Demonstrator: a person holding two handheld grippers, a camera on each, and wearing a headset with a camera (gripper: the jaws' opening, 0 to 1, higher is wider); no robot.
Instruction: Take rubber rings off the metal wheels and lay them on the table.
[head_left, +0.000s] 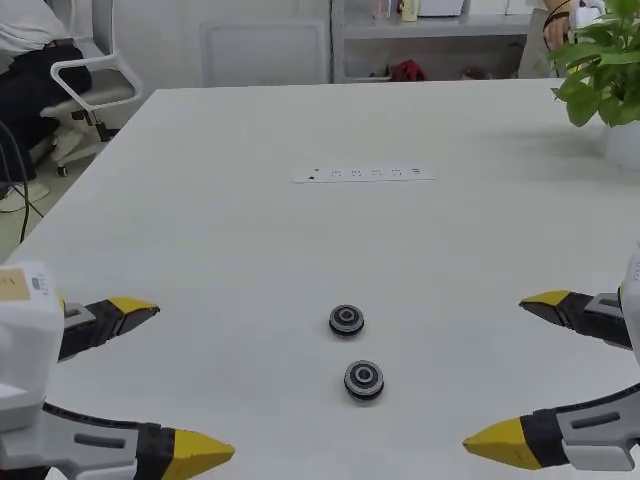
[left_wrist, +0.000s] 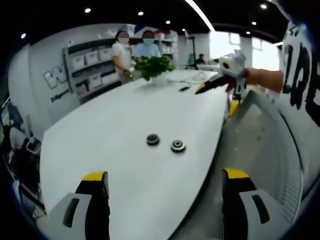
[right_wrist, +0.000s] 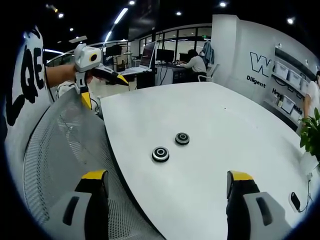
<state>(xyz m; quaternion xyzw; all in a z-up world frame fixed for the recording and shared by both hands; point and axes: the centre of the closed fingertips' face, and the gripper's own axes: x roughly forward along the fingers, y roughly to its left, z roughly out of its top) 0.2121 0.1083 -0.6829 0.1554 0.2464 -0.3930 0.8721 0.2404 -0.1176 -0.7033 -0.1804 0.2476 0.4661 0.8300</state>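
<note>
Approaching; nothing taken off yet.
Left gripper (head_left: 165, 380) and right gripper (head_left: 515, 370) are hanging spread and empty, wheels (head_left: 364, 380) between them; next, closing on one.

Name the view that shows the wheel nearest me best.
Head view. The near wheel lies close below the camera, seen from above, dark outer ring and lighter hub distinct. In the left gripper view that wheel is small and low-angled; the right gripper view shows it likewise.
</note>
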